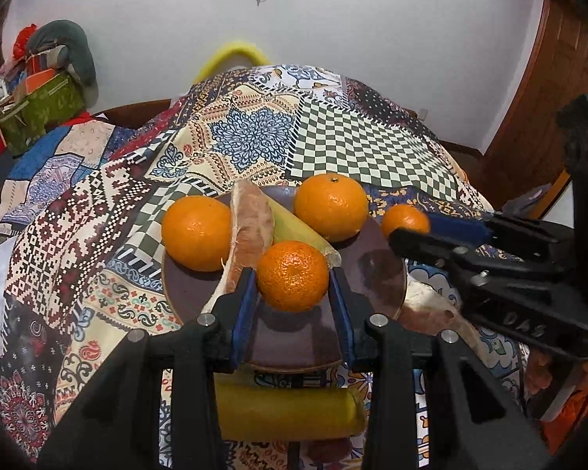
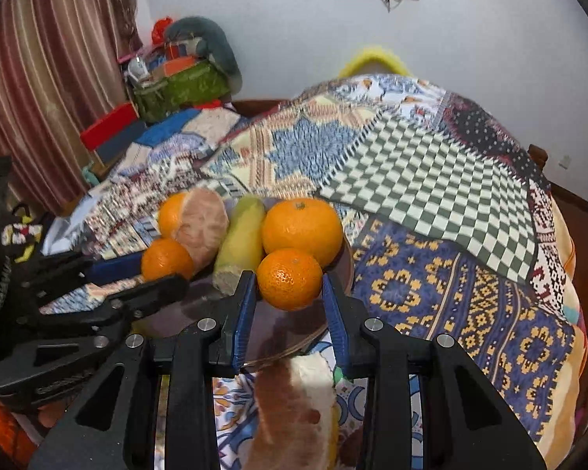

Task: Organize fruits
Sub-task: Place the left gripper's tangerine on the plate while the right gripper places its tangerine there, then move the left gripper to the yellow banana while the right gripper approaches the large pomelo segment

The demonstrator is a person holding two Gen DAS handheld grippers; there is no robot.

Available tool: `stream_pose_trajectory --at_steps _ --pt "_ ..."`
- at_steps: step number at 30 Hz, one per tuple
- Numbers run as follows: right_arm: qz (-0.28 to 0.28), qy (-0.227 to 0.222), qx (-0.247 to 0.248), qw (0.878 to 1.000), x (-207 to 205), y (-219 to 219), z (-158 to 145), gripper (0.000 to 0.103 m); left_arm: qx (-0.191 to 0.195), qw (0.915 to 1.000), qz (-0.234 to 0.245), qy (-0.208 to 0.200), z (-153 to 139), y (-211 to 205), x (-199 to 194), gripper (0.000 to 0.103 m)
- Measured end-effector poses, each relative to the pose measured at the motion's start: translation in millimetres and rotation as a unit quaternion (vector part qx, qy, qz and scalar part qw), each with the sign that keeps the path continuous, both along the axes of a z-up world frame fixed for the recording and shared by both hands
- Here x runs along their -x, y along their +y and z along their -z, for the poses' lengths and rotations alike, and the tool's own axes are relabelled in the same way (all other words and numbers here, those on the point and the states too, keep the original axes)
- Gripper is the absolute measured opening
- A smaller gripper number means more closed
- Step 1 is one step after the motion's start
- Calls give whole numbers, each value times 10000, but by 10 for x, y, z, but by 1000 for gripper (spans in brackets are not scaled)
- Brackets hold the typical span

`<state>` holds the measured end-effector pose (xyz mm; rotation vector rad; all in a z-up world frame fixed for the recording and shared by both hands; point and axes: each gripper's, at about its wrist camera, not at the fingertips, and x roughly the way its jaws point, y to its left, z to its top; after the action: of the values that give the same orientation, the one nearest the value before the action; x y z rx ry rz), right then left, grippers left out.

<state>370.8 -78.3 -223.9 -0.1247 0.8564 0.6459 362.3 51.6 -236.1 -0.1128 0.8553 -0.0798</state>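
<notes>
A dark purple plate [image 1: 376, 274] on the patterned cloth holds two oranges [image 1: 196, 232] [image 1: 331, 206], a pomelo wedge [image 1: 251, 227] and a piece of banana [image 1: 294, 227]. My left gripper [image 1: 294, 290] is shut on a small orange [image 1: 293, 274] just above the plate's near part. My right gripper [image 2: 290, 286] is shut on another small orange [image 2: 290, 278] over the plate's right edge [image 2: 345, 270]; it shows in the left wrist view [image 1: 407, 227] at the right. The left gripper also shows in the right wrist view [image 2: 153, 270].
A banana [image 1: 290, 415] lies on the cloth in front of the plate. A pomelo wedge [image 2: 294, 411] lies at the plate's near right. A green bag of clutter [image 1: 39, 105] stands far left. A wooden door [image 1: 548, 109] is at the right.
</notes>
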Motion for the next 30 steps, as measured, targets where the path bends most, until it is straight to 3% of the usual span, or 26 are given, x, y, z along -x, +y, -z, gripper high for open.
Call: stream_pose_trajectory --at_steps 11,14,23,25,30 --pt "-57 187 56 9998 -54 10 106 33 1 10000 20 -30 -5 -12 -18 37" --pt "-73 141 70 9998 -31 23 75 40 16 10000 28 -65 -39 -17 24 37" --pt "-65 -203 151 9997 227 -25 -160 43 -164 9997 35 -173 -183 -62 310 51" --pt "-82 -279 188 9994 317 -59 -219 43 -110 9998 23 -167 -206 -51 398 57" --pt "-26 -345 194 9992 526 -176 -317 43 29 10000 4 44 -175 -60 595 60"
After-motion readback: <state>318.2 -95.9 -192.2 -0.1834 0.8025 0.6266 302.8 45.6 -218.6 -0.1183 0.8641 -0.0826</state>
